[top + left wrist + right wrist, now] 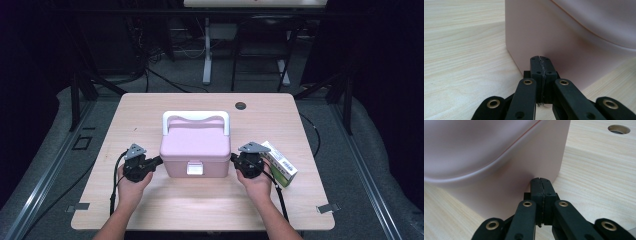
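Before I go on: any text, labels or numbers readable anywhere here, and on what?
None can be read.
Green and white carton: dark print, perhaps a barcode, on its white top face, too small and blurred to read.
Pink box: no lettering visible on its lid, white clasp or side walls.

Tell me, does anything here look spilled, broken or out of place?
Nothing stands out. The pink box sits upright and closed on the table, both grippers' jaws shut against its sides, and the green-and-white carton lies intact beside it.

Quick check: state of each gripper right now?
Left gripper: shut, holding nothing, tips at the pink box.
Right gripper: shut, holding nothing, tips at the box's other side.
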`<state>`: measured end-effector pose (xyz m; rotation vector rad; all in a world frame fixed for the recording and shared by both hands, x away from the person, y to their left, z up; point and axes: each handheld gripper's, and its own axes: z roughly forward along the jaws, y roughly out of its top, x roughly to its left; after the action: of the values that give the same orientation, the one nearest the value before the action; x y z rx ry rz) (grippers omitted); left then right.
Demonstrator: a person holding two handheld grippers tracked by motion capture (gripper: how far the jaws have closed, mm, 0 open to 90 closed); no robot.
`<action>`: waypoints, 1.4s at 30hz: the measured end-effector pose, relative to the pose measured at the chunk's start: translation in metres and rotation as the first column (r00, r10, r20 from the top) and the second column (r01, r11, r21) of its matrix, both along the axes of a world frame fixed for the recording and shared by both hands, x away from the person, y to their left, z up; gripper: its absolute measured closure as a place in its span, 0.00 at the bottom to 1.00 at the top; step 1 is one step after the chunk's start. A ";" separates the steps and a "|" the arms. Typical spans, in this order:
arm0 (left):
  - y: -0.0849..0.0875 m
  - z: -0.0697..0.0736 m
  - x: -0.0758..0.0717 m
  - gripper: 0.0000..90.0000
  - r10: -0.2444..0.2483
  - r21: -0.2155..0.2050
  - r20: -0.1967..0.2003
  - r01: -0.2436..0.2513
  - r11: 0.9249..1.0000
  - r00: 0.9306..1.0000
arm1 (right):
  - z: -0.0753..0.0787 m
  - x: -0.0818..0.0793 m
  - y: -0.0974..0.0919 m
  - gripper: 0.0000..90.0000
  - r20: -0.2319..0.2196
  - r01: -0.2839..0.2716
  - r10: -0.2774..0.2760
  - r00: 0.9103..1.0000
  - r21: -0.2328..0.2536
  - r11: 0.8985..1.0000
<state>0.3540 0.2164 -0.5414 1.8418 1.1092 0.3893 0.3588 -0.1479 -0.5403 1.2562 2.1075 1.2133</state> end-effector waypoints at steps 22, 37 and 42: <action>-0.011 0.004 -0.023 1.00 -0.073 0.033 -0.014 0.073 0.997 0.997 | 0.003 -0.022 -0.012 1.00 -0.034 -0.030 0.028 0.999 -0.048 0.998; -0.012 0.008 -0.057 1.00 -0.114 0.049 -0.044 0.116 0.992 0.993 | 0.008 -0.062 -0.016 1.00 -0.057 -0.074 0.069 0.996 -0.095 0.993; -0.012 0.009 -0.072 1.00 -0.130 0.043 -0.059 0.133 0.990 0.990 | 0.009 -0.079 -0.018 1.00 -0.072 -0.078 0.072 0.995 -0.085 0.993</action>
<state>0.2817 0.2046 -0.5327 1.9652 1.0167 0.2908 0.2798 -0.1664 -0.5317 1.2060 2.2501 1.1097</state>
